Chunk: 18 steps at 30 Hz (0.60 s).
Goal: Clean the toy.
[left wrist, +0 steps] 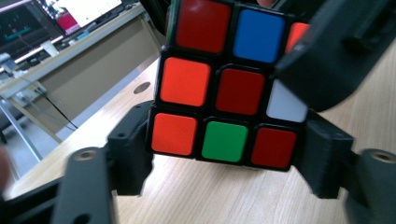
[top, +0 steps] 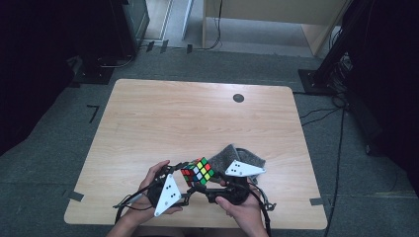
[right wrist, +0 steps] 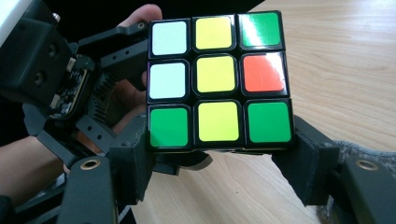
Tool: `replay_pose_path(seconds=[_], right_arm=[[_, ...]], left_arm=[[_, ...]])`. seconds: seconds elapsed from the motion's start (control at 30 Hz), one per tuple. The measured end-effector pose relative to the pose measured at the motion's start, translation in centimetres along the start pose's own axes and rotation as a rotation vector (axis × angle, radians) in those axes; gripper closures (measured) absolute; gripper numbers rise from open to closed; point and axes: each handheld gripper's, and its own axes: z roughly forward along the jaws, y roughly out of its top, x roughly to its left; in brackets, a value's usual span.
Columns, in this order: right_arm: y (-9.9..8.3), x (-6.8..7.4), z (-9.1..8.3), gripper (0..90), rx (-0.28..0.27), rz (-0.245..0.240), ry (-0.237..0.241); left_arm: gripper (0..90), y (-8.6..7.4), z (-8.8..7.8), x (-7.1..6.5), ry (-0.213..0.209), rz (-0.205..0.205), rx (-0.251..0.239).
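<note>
The cube (top: 198, 171) is being held above the table (top: 197, 113), w/ the grey cloth (top: 247, 159) just beside it. It's being clamped by the left gripper (left wrist: 224, 154) & the right gripper (right wrist: 219, 154), each w/ jaws narrowed onto one layer.

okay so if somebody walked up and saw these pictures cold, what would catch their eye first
The bright scrambled Rubik's cube, held up above the near edge of the wooden table, between both grippers. The left gripper clamps the layer showing orange, green and red stickers, while the right gripper pinches the green-yellow-green row of the yellow-centred face. Just behind the cube, a crumpled grey cloth lies on the table.
</note>
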Motion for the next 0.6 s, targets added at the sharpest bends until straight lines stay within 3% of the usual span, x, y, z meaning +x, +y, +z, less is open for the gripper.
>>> replay_pose_path(seconds=[0.13,0.23,0.3,0.4,0.43,0.5,0.6], right_arm=[[0.1,-0.2,0.0,23.7,-0.008,-0.005,0.002],[0.3,-0.6,-0.6,18.6,-0.020,-0.020,-0.010],[0.7,-1.1,-1.5,18.6,-0.053,-0.030,-0.025],[0.8,-2.2,-2.8,19.3,-0.127,-0.001,-0.052],[0.6,-2.6,-2.8,19.5,-0.126,-0.012,-0.091],[-0.1,-3.2,-2.2,20.3,-0.070,-0.062,-0.210],[-1.6,-4.2,-0.9,23.2,0.010,-0.118,-0.396]], left_arm=[[33.5,-0.1,0.2,0.1,0.005,-0.014,0.030],[33.9,-0.3,0.0,0.9,0.001,-0.080,0.023],[33.8,-0.5,-0.2,1.5,0.009,-0.108,0.029],[33.8,-0.9,-0.4,2.4,0.024,-0.161,0.042],[33.8,-1.1,-0.4,2.7,0.023,-0.185,0.042],[33.8,-1.3,-0.5,3.1,0.014,-0.220,0.042],[33.8,-1.4,-0.5,3.3,0.011,-0.237,0.048]])
